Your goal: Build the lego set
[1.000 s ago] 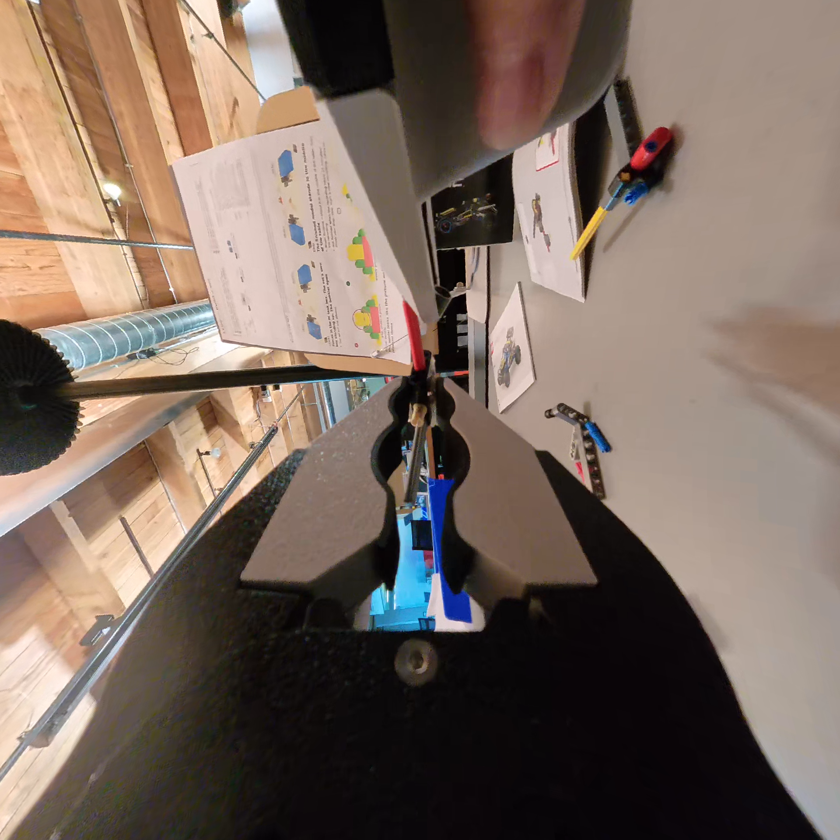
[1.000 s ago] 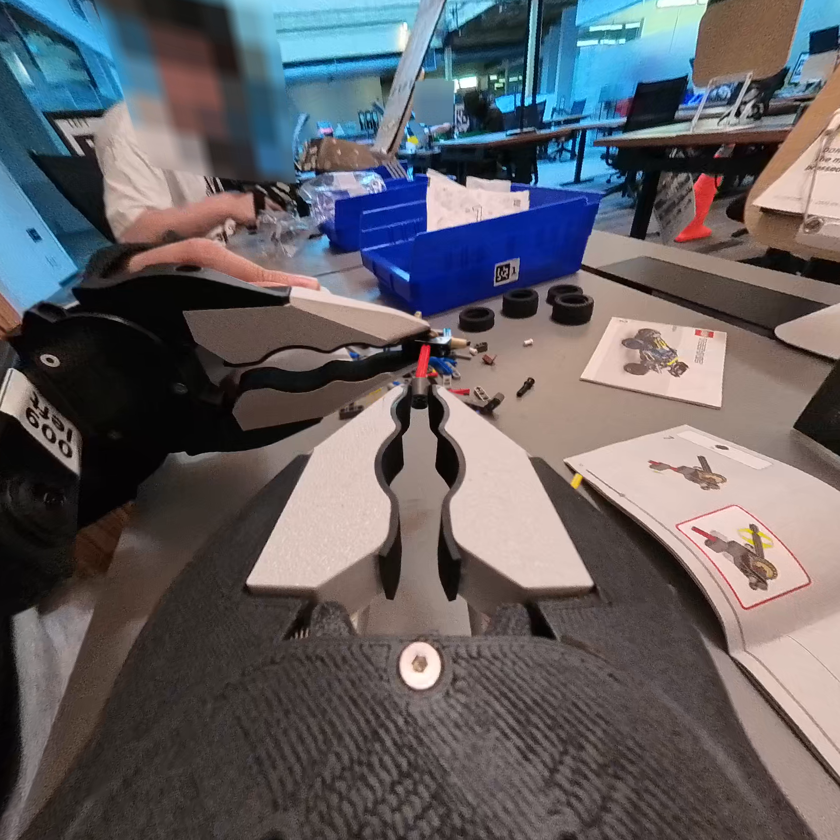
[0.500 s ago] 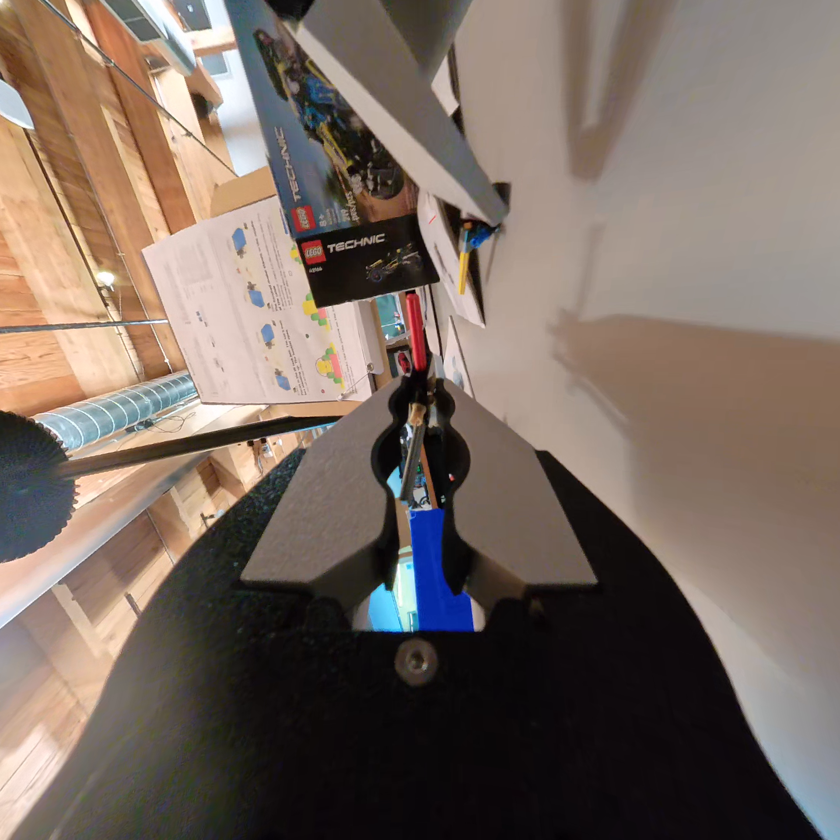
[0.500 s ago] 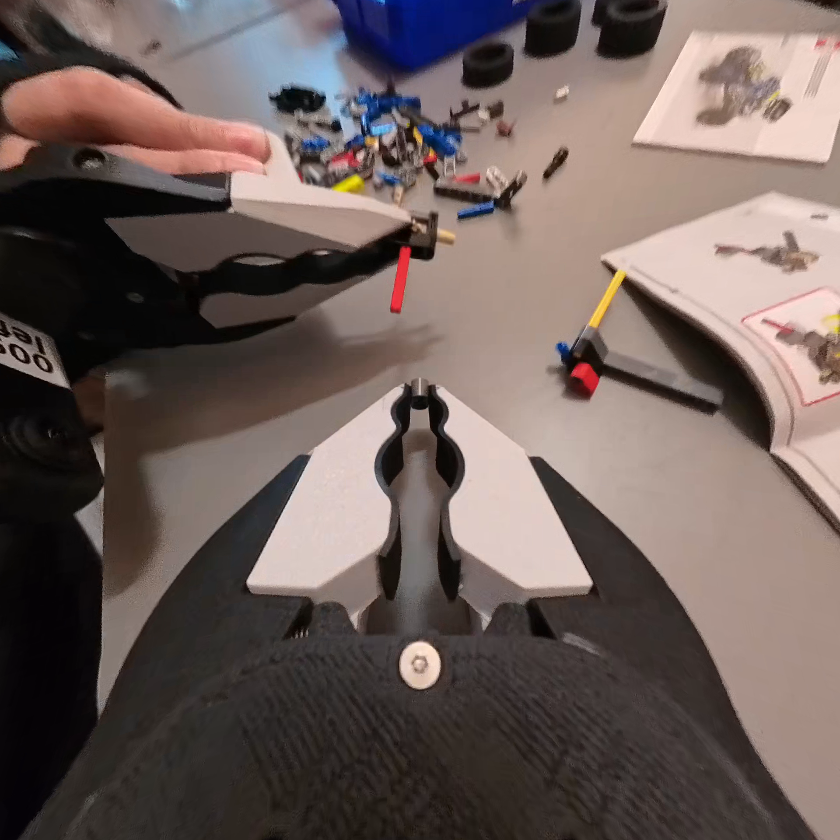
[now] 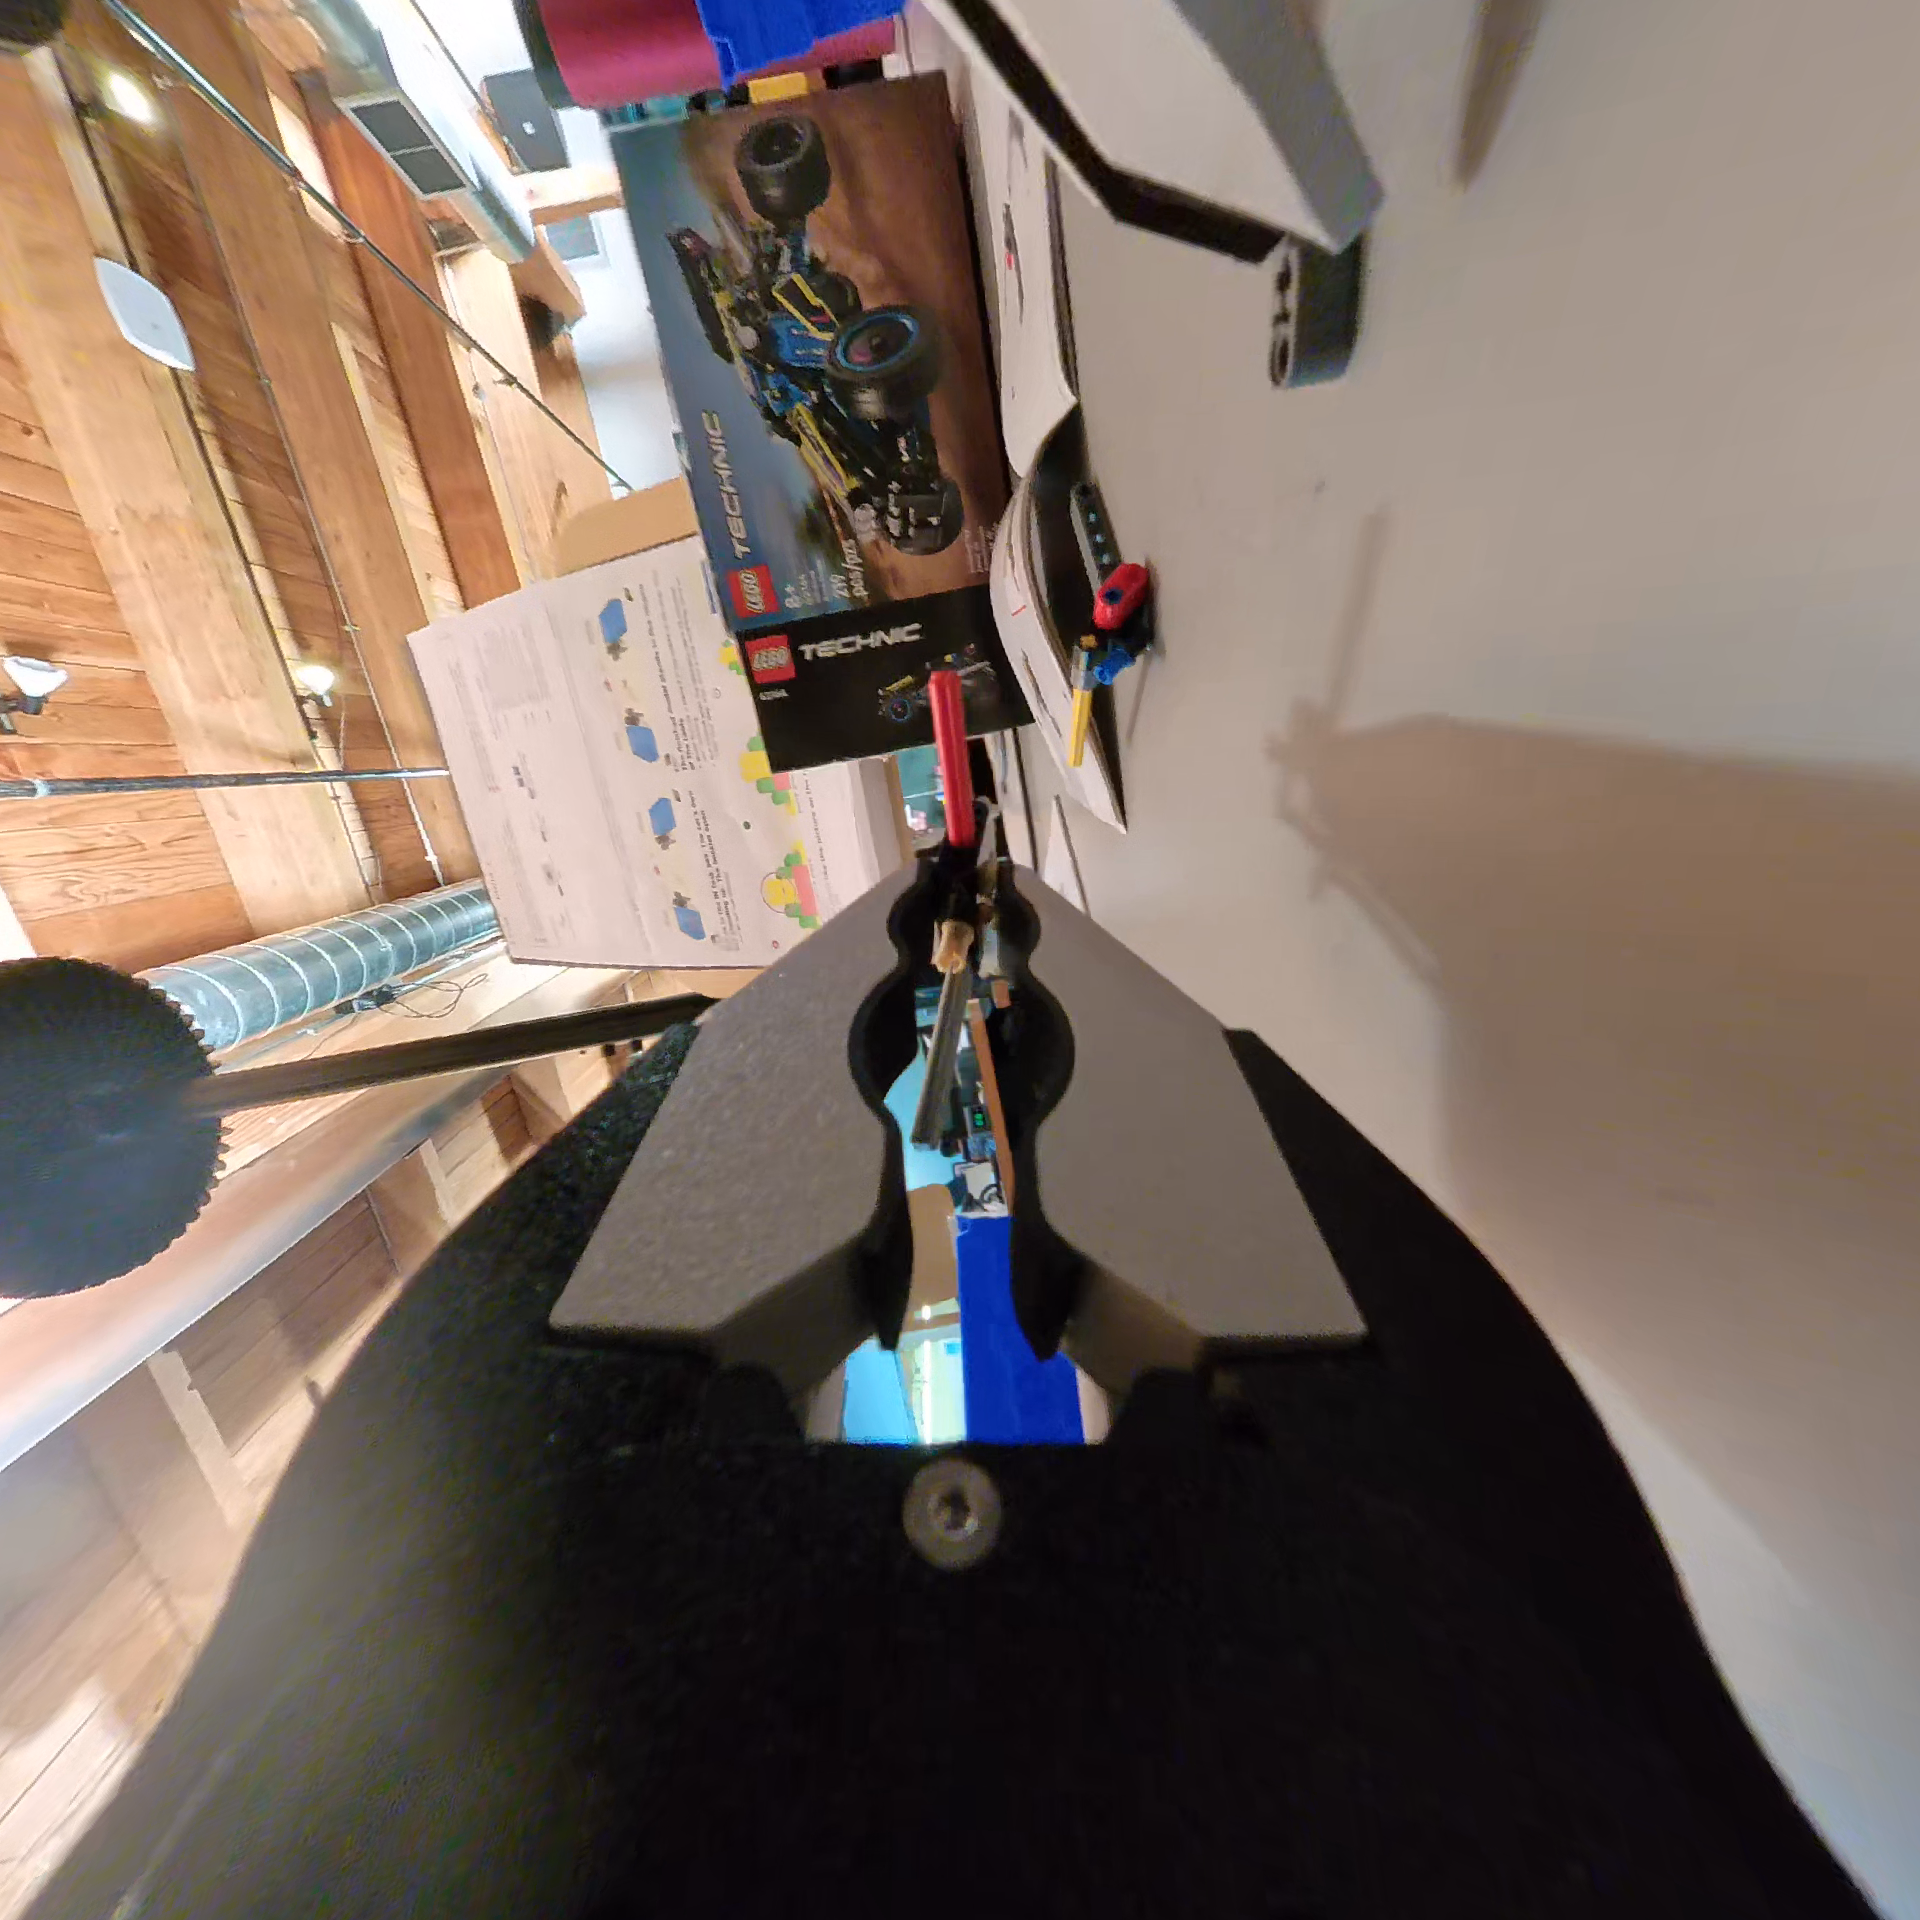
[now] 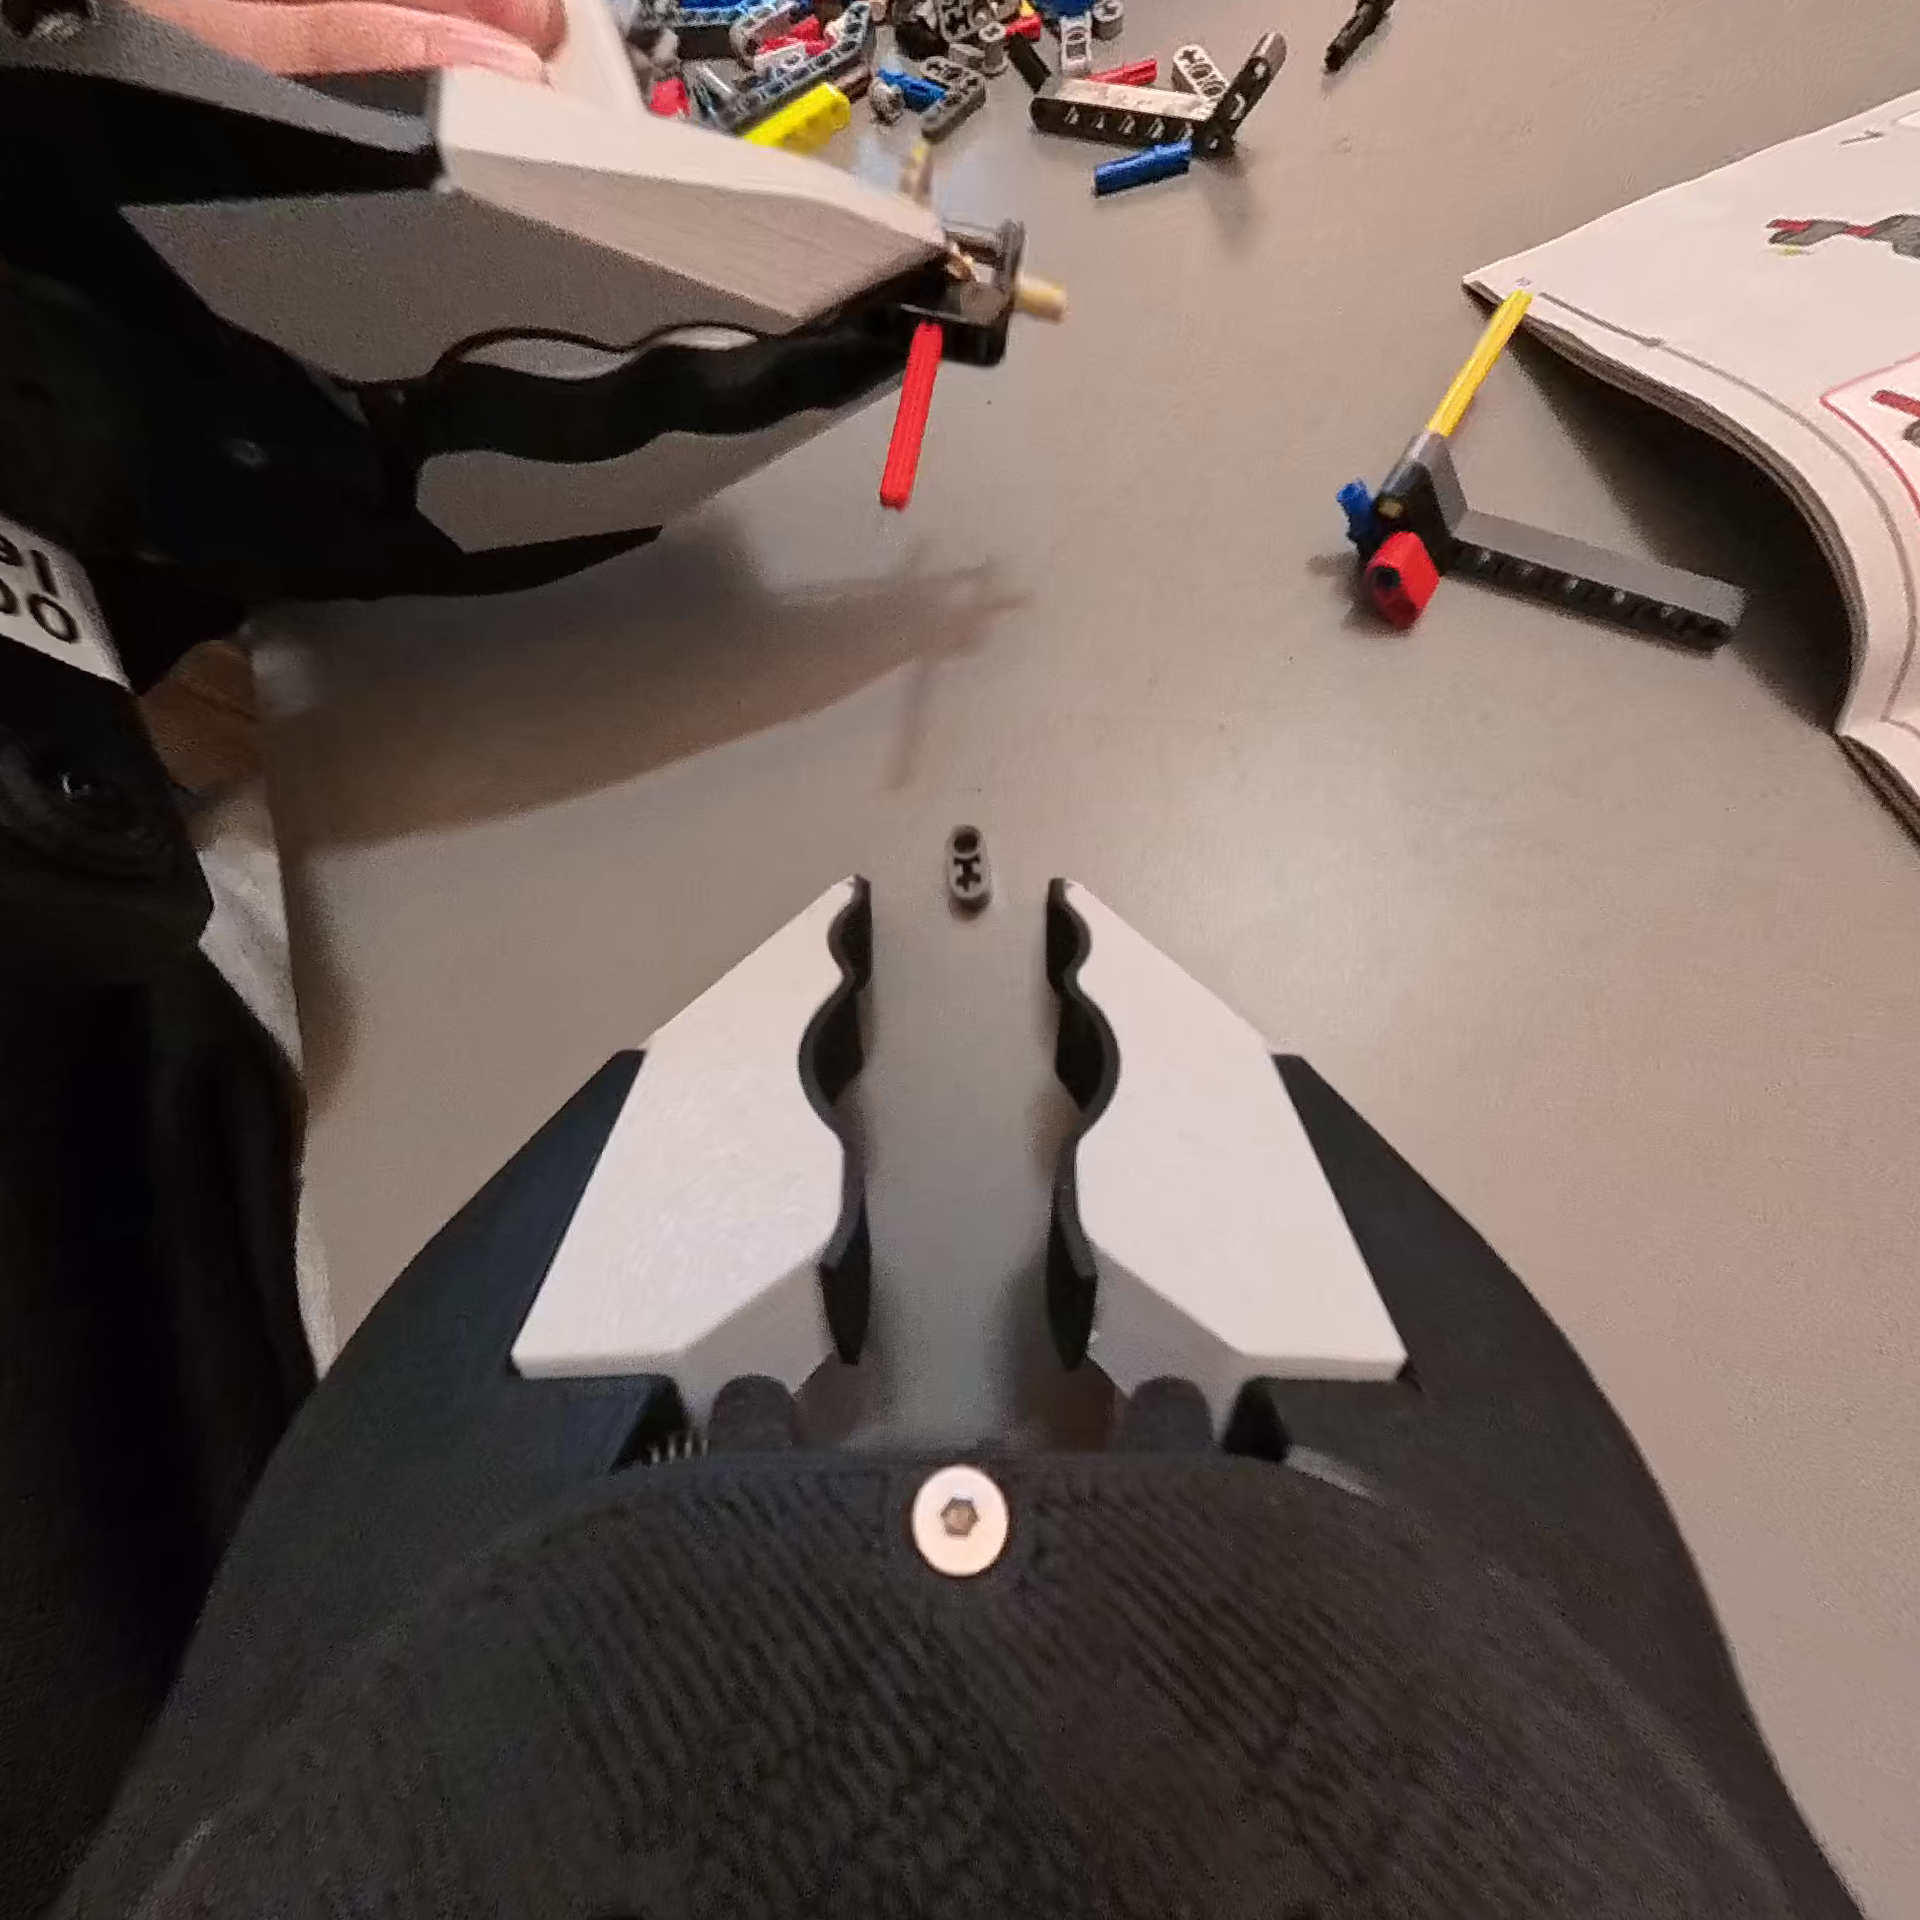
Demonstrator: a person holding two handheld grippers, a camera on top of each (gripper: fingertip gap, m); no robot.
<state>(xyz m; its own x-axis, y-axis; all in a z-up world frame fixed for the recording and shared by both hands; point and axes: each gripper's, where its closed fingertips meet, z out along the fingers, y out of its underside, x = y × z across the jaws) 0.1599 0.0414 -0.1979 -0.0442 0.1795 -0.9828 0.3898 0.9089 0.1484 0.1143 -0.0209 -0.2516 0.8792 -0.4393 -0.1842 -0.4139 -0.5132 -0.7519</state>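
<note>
In my left wrist view, the left gripper [image 5: 961, 862] is closed on a small dark assembly [image 5: 956, 914] with a red axle [image 5: 951, 753] sticking out past the tips, held above the grey table [image 5: 1558, 623]; the set's box [image 5: 821, 416] stands behind, and a part-built piece with a yellow axle [image 5: 1107, 644] lies by the instruction booklet [image 5: 1029, 582]. If my grip is only on the connector's edge, I think the assembly could twist or the axle slide out when I push anything onto it. In my right wrist view, the right gripper [image 6: 958, 888] is open and empty, its fingers either side of a small dark connector [image 6: 968, 871] lying on the table, not touching it. The connector is tiny, so closing off-centre could flick it away toward the loose parts pile [image 6: 935, 62]. Half a second ago that connector was pinched in the right tips; now it is released, and the left gripper has swung nearer the box.
</note>
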